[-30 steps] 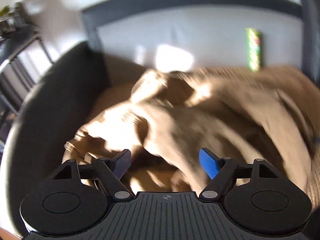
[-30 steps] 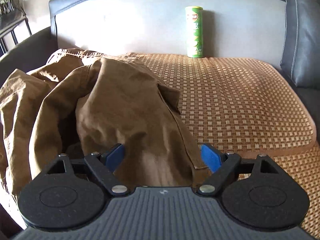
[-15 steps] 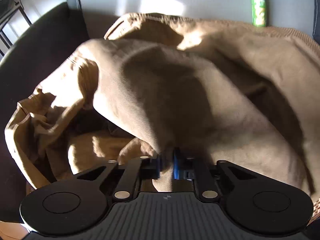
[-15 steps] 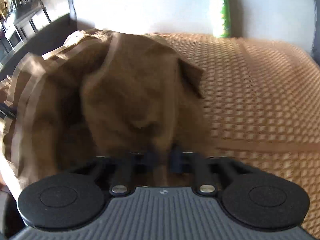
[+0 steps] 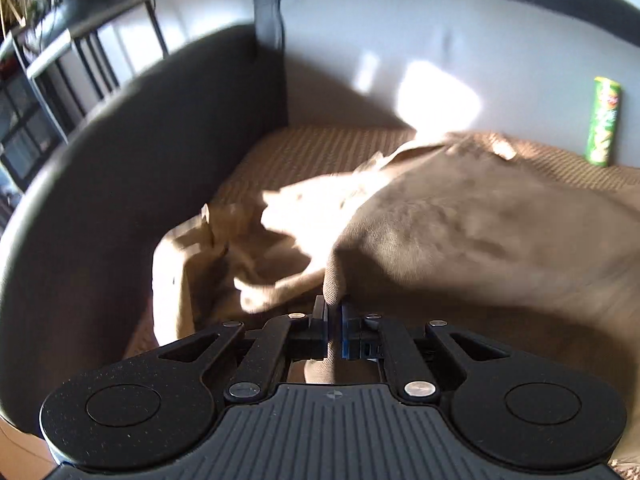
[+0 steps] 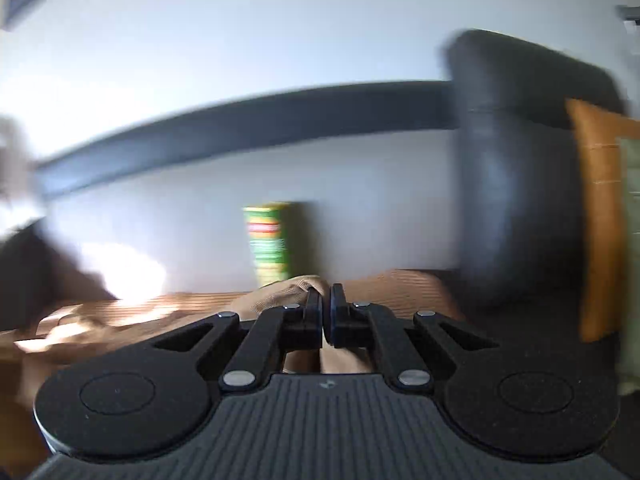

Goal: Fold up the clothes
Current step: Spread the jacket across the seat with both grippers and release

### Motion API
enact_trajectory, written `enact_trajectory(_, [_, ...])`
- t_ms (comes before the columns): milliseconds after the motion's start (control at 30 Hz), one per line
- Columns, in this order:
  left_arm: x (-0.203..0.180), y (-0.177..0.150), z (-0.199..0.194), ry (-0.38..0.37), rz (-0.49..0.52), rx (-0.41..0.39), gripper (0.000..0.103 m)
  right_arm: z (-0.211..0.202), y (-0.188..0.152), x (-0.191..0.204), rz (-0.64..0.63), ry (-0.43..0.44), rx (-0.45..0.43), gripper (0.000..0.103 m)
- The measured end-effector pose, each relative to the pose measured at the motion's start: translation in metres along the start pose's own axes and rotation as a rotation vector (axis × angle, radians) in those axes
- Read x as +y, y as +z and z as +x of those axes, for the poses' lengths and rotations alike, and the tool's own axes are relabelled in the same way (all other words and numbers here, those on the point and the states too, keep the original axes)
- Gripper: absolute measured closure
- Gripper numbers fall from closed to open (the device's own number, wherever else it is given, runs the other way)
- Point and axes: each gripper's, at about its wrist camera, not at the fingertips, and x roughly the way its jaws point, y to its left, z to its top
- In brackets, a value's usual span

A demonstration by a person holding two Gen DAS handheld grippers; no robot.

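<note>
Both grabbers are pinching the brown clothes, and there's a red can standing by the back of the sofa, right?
Nearly. The left gripper and the right gripper are both shut on the brown garment, but the can standing by the sofa back is green, not red. The left wrist view shows it clearly.

Left wrist view: my left gripper (image 5: 333, 312) pinching brown cloth on a sofa.

Item one, the brown garment (image 5: 460, 236): crumpled, sunlit at its left folds, a fold of it clamped between my closed jaws. Item two, the woven brown seat mat (image 5: 304, 152) beneath it. Item three, the dark sofa armrest (image 5: 100, 184) curving along the left. Item four, the pale backrest (image 5: 400, 40) with a sun patch. Item five, a green snack can (image 5: 603, 122) upright against the backrest, far right. Item six, a black shelf unit (image 5: 60, 64) at upper left, blurred.
</note>
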Motion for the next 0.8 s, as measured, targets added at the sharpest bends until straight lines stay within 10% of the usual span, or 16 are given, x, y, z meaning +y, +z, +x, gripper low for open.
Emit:
enact_trajectory(100, [0.001, -0.007, 0.039, 0.003, -0.011, 0.093, 0.095, 0.058, -0.024, -0.011, 0.022, -0.181, 0.118, 0.086])
enact_trajectory(167, [-0.004, -0.009, 0.028, 0.008, 0.041, 0.073, 0.071, 0.085, -0.048, -0.013, 0.016, -0.265, 0.226, 0.084])
enact_trajectory(300, [-0.012, -0.010, -0.013, 0.006, 0.138, -0.006, 0.050, 0.045, -0.064, 0.003, -0.096, -0.242, 0.100, 0.059])
enact_trajectory(533, [-0.037, -0.031, -0.095, -0.087, 0.231, -0.092, 0.037, -0.082, -0.084, 0.037, -0.236, 0.142, 0.038, 0.029])
enact_trajectory(800, [-0.095, -0.149, -0.081, -0.181, 0.441, 0.007, 0.032, -0.129, -0.184, 0.092, -0.374, 0.364, 0.215, 0.026])
